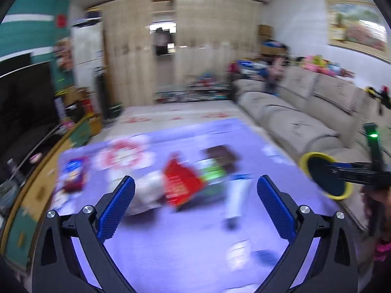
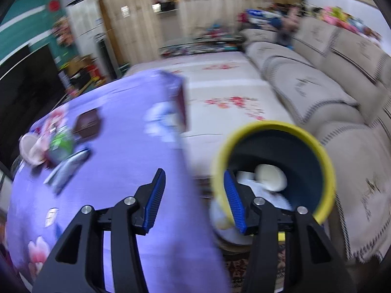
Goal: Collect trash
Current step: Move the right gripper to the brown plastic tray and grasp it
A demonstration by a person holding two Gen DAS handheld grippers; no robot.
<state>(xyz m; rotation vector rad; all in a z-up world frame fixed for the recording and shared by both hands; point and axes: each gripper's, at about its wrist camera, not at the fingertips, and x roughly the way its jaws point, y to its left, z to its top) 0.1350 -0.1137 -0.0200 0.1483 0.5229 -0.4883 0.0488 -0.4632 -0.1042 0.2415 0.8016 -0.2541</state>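
Observation:
My left gripper is open and empty above the purple tablecloth. Trash lies ahead of it: a red packet, a white crumpled wrapper, a green and dark wrapper, a white tube and a blue-red packet. My right gripper holds a yellow-rimmed dark bin by its rim, beside the table's right edge. White crumpled trash lies inside the bin. The bin also shows in the left wrist view. Both views are blurred.
A beige sofa runs along the right. A TV on a wooden cabinet stands at the left. A floral rug covers the floor beyond the table. A small white scrap lies near my left gripper.

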